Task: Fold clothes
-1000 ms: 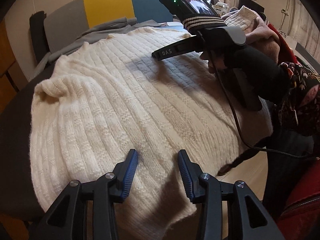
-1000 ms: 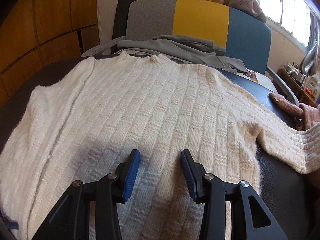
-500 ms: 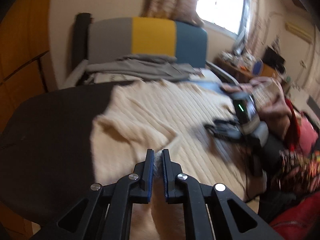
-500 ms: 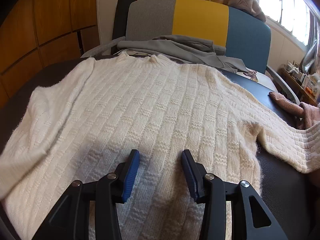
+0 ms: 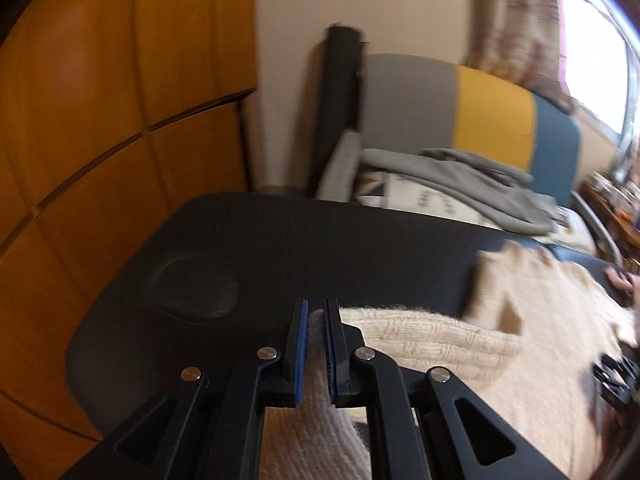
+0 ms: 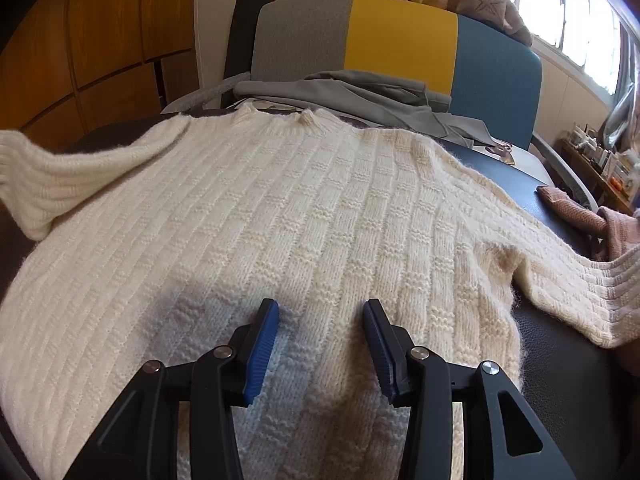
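Left gripper (image 5: pixel 316 350) now has its jaws nipped narrow on the cream knit sweater (image 6: pixel 288 216); a second ago they gaped wide over flat knit. The left sleeve (image 6: pixel 44 184) is up, at the left edge of the right view: a fold looks underway. Right gripper (image 6: pixel 320 344) hovers wide over the hem, holding nothing. Only the left view shows bare black table (image 5: pixel 248 256); only the right shows the sweater's body spread flat.

Daylight enters through the window (image 6: pixel 576 36) at upper right, glaring white. The left wrist view is motion-blurred; fisheye edges darken and curve.
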Demonstrator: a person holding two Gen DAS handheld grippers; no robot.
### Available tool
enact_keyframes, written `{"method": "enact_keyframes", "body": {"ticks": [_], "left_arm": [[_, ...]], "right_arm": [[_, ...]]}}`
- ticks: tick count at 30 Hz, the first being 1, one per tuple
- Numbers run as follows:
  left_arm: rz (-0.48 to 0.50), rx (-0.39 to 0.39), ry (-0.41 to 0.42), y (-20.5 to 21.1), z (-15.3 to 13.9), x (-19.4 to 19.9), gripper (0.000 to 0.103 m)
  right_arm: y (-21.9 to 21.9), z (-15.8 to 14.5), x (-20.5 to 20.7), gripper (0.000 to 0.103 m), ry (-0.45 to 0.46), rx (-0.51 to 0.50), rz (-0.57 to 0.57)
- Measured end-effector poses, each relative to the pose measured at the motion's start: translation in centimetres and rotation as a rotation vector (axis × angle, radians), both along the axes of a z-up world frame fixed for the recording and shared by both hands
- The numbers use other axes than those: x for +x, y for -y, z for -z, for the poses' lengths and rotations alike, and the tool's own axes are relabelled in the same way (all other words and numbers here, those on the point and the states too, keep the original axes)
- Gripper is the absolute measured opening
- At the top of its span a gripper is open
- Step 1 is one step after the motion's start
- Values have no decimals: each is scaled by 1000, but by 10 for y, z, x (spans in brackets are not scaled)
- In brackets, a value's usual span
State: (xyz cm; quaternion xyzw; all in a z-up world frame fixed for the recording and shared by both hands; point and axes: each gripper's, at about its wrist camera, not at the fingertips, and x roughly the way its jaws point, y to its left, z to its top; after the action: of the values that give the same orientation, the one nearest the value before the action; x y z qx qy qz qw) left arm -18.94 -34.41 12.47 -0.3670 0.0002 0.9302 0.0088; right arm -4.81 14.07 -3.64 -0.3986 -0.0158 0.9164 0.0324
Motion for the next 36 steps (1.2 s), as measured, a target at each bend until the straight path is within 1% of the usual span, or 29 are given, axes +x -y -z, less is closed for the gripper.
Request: {"method": "enact_keyframes", "body": {"ticks": [5,6,7,11,14,16,20,24,28,30,31,34,35,36], "left_arm": [[-79,-24,42,32,26,-34,6],[-101,-25,47,40,31,-39,3],[-124,-25,50,47,34,-45,3],[-227,-24,59,80,44,-62,3],[-270,-22,66,95,57,-71,3],[-244,-11,82,88,68,-71,4],[-191,12,114,73,91,-71,17],[-141,28,149,59,114,-71,21],[-136,-53,232,55,136,-80,23],[-129,-78,284,49,152,-86,23],[-124,-88,295,47,159,-88,23],[-122,-148,258,36,165,-87,21],[-105,-166,257,33,165,-87,12],[-89,-183,255,29,166,-87,5]], "right_arm": [[1,0,-1,46,0,11,2],[2,0,-1,46,0,13,2],[2,0,-1,46,0,14,2],[2,0,-2,46,0,12,3],[2,1,-2,46,0,11,4],[2,1,-2,46,0,14,4],[3,1,-1,47,-1,17,4],[4,1,-2,47,0,15,6],[3,1,-2,47,0,13,5],[2,1,-1,47,0,13,5],[2,1,-1,47,0,14,5],[3,1,-1,47,0,17,5],[3,1,-1,47,0,16,5],[3,1,-1,47,0,16,6]]}}
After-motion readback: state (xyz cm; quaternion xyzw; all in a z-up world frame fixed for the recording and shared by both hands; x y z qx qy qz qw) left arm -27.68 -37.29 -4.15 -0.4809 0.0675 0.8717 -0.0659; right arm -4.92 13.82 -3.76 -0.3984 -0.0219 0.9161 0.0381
